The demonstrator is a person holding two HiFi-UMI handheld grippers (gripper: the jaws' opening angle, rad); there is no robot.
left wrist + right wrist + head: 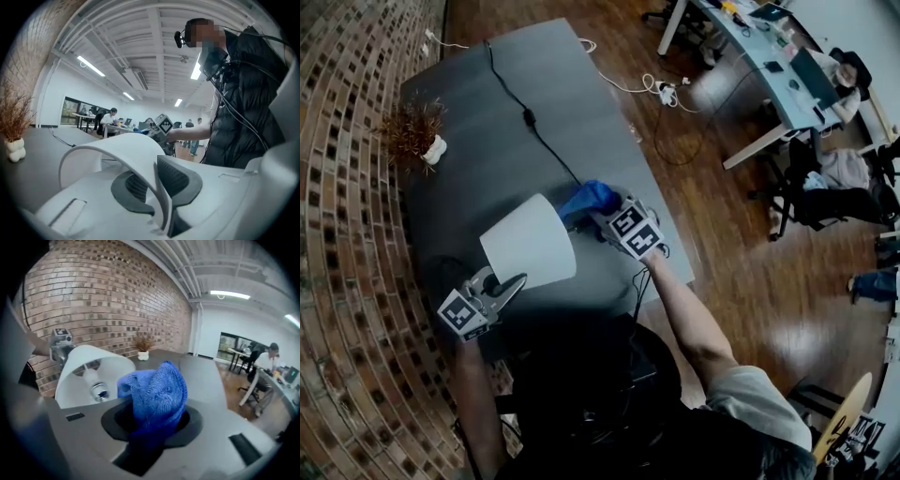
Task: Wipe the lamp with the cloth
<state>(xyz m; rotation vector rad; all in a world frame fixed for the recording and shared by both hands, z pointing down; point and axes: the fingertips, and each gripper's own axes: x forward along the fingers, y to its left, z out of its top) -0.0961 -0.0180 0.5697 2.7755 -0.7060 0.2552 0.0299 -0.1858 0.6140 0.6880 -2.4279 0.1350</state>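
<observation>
The lamp's white shade point(530, 242) leans tilted over the grey table point(572, 84) in front of me. My left gripper point(512, 284) is shut on the shade's lower left rim; in the left gripper view the thin white rim point(117, 150) runs between the dark pads point(176, 176). A bunched blue cloth point(591, 199) is held by my shut right gripper point(604, 216) just right of the shade's upper edge. The right gripper view has the cloth point(157, 394) between the jaws. Beyond it lies the shade's open mouth point(89, 364) with the bulb point(96, 385) inside.
A black cord point(530, 122) runs across the table from the lamp towards the far end. A dried plant in a white vase point(417, 131) stands by the brick wall point(347, 187) on the left. Right of the table are wooden floor and office desks point(769, 66).
</observation>
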